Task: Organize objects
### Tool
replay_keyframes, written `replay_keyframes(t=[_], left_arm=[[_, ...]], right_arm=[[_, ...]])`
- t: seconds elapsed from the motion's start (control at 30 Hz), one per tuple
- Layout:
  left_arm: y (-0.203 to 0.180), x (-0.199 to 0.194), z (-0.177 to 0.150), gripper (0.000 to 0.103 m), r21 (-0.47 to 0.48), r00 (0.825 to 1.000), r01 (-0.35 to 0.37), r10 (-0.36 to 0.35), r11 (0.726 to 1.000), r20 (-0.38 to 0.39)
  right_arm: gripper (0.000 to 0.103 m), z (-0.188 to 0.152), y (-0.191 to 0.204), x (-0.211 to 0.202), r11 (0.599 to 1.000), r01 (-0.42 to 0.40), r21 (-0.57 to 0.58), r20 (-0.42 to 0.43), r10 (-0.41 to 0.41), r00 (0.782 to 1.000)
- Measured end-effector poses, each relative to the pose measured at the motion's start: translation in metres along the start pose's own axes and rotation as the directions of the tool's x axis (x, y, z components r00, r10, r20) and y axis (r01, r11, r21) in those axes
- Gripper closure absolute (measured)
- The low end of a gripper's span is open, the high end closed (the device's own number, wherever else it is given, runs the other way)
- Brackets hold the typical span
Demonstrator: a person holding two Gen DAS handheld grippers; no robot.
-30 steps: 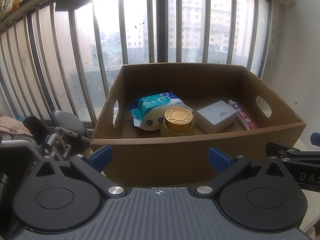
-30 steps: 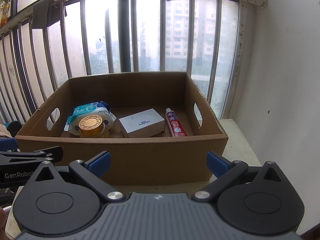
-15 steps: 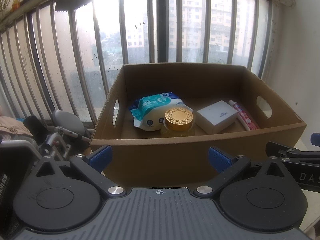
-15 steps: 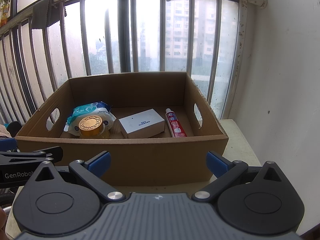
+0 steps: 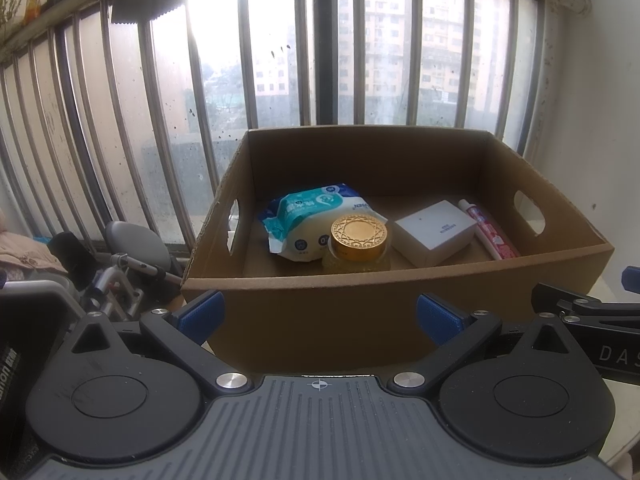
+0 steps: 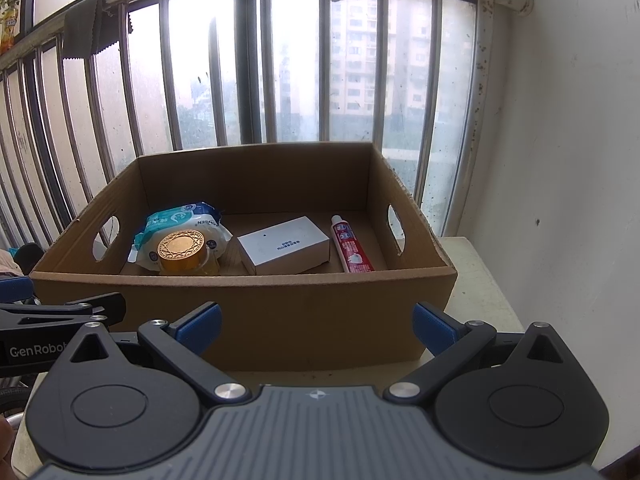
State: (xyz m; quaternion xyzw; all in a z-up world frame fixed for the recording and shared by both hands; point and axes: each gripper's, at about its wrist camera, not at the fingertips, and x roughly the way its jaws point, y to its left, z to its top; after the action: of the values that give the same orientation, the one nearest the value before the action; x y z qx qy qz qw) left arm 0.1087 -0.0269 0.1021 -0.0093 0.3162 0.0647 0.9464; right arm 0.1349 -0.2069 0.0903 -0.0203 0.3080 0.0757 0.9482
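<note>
An open cardboard box (image 5: 400,320) (image 6: 280,312) stands in front of both grippers. Inside lie a teal wet-wipes pack (image 5: 316,212) (image 6: 184,220), a gold-lidded jar (image 5: 359,240) (image 6: 182,250), a white carton (image 5: 436,232) (image 6: 286,244) and a red toothpaste tube (image 5: 490,234) (image 6: 352,250). My left gripper (image 5: 320,316) is open and empty, just short of the box's near wall. My right gripper (image 6: 316,326) is open and empty, likewise before the near wall.
A barred window (image 5: 320,60) (image 6: 296,72) rises behind the box. A white wall (image 6: 560,120) is at the right. The box rests on a pale table (image 6: 476,280). A wheeled frame and clutter (image 5: 120,268) sit at the left.
</note>
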Motion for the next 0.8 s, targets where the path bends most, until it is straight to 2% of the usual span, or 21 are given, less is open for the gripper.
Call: replay_keyframes(t=[0.8], left_arm=[[-0.003,0.0007,-0.0007,0.001,-0.002,1.0,-0.006,0.006,1.0,-0.001]], right_arm=[[0.0,-0.0008,-0.0014,-0.0003,1.0,0.0,0.004,-0.002,0.0,1.0]])
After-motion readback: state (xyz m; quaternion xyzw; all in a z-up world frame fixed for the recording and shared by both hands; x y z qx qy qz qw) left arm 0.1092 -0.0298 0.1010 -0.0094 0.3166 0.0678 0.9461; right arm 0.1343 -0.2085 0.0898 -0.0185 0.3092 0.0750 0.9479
